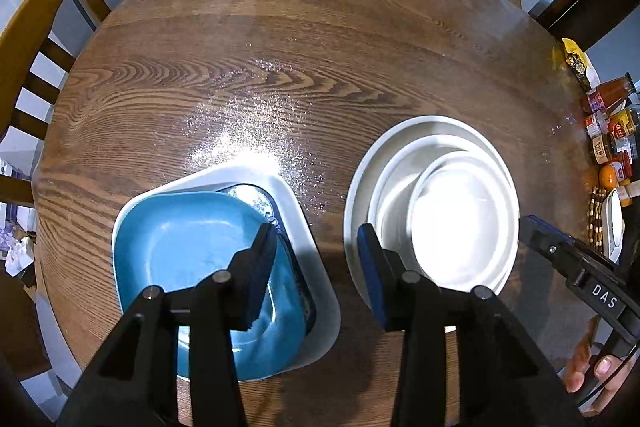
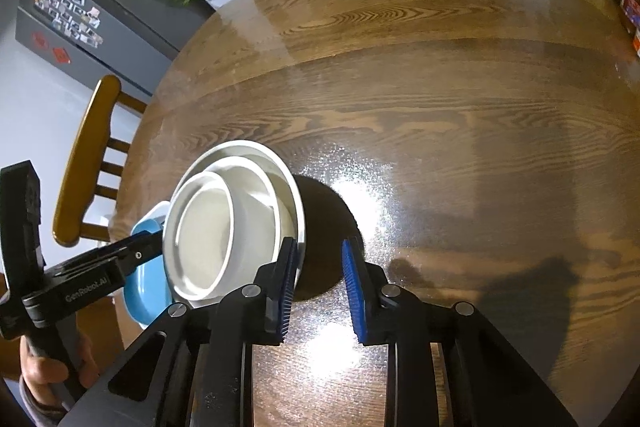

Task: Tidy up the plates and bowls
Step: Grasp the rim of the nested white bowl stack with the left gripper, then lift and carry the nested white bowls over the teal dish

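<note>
Jaws above nested white bowls (image 1: pixel 460 211)

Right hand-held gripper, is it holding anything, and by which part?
Nothing. The right hand-held gripper has only bare table between its pads, beside the white bowls.

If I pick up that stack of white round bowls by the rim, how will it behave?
The stack of white round bowls looks like glazed ceramic, so probably heavy, rigid and breakable. The glossy rims may slip between pads. The smaller inner bowls sit off-centre, so tilting the stack would likely make them slide.
</note>
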A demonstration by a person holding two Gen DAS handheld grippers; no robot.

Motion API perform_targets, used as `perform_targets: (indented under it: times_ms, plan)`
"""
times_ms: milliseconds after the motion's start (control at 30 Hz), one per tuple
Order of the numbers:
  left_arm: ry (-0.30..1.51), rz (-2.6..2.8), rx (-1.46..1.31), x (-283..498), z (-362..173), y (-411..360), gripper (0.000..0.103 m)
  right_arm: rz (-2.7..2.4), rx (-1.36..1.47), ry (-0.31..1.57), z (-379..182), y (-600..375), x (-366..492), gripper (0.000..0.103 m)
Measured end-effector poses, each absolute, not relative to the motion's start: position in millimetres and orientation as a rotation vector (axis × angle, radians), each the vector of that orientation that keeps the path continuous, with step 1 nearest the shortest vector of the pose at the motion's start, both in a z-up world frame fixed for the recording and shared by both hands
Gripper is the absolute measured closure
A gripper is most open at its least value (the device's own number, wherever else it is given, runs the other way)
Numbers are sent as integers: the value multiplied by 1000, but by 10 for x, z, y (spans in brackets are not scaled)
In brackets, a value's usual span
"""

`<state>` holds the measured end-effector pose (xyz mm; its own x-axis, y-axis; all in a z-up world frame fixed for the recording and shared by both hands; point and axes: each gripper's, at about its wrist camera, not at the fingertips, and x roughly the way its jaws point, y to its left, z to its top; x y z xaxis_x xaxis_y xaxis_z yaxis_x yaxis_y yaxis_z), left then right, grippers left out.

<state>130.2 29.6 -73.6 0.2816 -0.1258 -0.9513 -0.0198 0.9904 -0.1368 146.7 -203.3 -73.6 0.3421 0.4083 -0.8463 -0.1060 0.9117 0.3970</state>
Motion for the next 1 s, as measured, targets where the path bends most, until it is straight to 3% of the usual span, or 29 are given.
perform_targets:
  times_ms: [267,367,433,1000]
  plan:
    - [1319,-82,-143,1361,-861,287,70,346,291,1220,-865,-1928,1541,77]
    - [1320,-102,-142,1370,-862,231,85,356,307,1223,-877,-1948,1551,77]
    - [1317,-110,-128,1376,-858,177,96,374,325,1223,-885,-1951,1549,84]
    - [1256,-90,-121,1303,-758,73,102,369,322,1183,-884,-1901,1469,92]
